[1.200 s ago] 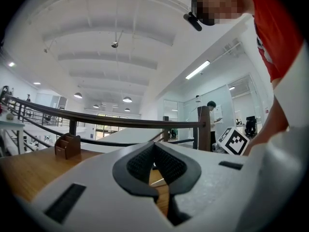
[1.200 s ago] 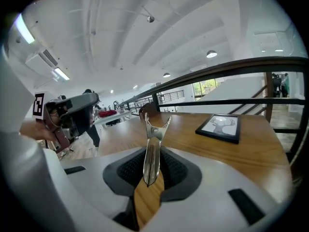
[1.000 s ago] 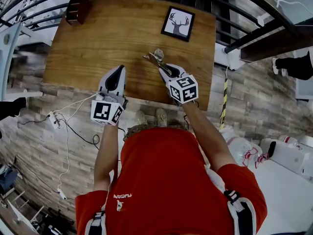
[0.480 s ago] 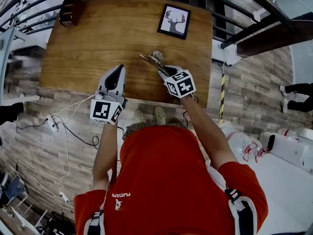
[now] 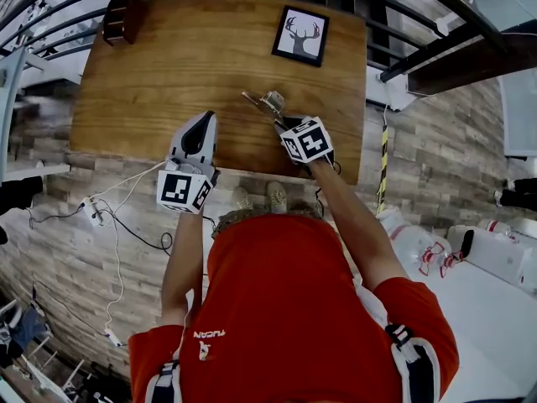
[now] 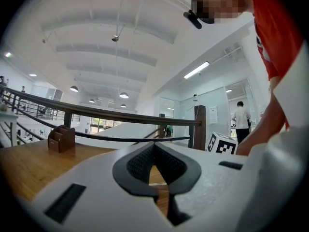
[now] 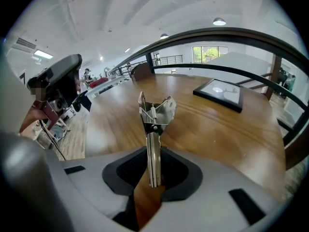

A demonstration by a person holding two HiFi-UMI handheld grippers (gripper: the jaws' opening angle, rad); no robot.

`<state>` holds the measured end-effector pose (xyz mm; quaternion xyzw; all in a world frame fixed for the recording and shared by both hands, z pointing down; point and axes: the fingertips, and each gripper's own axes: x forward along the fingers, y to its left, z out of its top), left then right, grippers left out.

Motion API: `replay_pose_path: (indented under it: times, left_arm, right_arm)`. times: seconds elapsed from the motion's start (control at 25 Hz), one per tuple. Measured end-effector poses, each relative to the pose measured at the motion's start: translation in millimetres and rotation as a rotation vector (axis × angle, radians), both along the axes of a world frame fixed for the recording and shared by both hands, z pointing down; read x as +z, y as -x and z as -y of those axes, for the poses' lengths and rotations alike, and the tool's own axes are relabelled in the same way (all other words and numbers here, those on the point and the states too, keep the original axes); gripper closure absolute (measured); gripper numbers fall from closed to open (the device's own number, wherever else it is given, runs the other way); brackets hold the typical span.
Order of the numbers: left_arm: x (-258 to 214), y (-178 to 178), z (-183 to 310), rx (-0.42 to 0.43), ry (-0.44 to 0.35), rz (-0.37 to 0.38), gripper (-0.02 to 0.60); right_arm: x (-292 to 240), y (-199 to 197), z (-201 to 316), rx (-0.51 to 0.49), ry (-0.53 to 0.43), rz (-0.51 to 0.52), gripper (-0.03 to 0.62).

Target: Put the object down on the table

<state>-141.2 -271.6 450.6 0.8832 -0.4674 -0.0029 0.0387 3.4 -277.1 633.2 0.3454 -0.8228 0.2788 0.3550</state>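
Note:
A metal spring-hinged tool (image 5: 268, 103) stands on edge over the near right part of the wooden table (image 5: 168, 65). Its flat handles (image 7: 153, 153) run back between the jaws of my right gripper (image 5: 283, 122). These jaws are opening; in the right gripper view (image 7: 150, 173) a sliver of table shows between the left pad and the handles. The tool's head (image 7: 157, 111) points away toward the table's middle. My left gripper (image 5: 200, 124) hovers at the near table edge, shut and empty (image 6: 155, 164).
A framed deer picture (image 5: 300, 36) lies at the far right of the table, also in the right gripper view (image 7: 219, 92). A small wooden box (image 5: 120, 21) sits at the far left corner (image 6: 61, 138). Dark railings (image 5: 436, 49) curve round the table's far side.
My right gripper with the tool has edged slightly farther over the table. The left gripper has stayed where it was.

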Motion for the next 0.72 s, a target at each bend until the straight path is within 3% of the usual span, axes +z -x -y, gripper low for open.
replay_pose_path:
  times: [0.44,0.72]
  left_arm:
    - [2.4,-4.7,-2.4,0.012,0.006,0.010,0.572]
    - [1.5,-7.0,-3.0,0.019,0.006,0.014,0.572]
  right_arm:
    - [0.4,-8.1,1.8,0.026,0.002,0.013,0.461]
    - [-13.6,-15.8,5.5,0.059,-0.065,0.062,0.459]
